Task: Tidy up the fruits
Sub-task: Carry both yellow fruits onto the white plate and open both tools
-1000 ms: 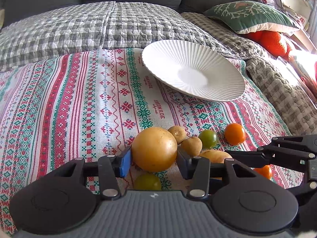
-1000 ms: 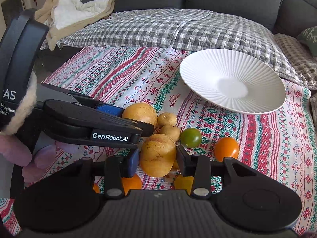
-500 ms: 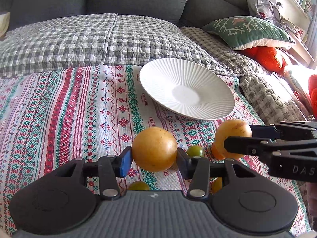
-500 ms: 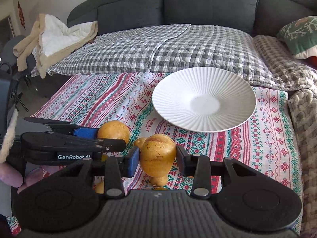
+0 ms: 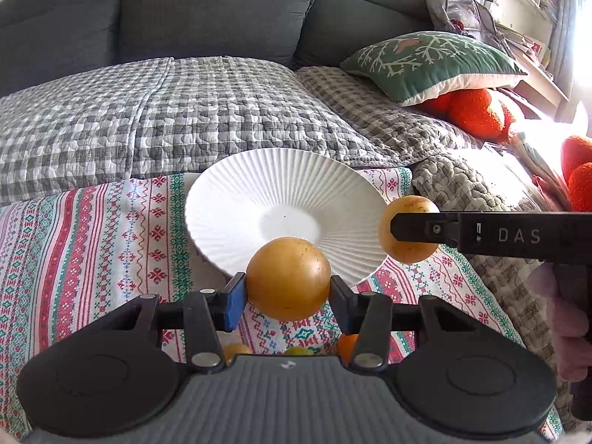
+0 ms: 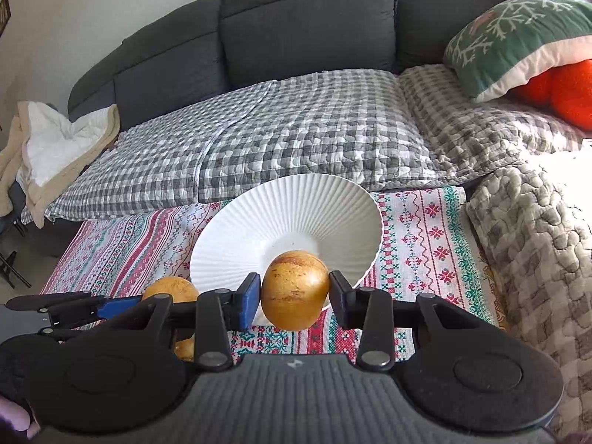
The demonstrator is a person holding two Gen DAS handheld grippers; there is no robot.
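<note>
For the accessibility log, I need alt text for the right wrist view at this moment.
The right gripper holds a round yellow-brown fruit in front of an empty white plate on a patterned cloth. At lower left, the left gripper holds a similar fruit; a grey sofa with checked quilts fills the background.
</note>
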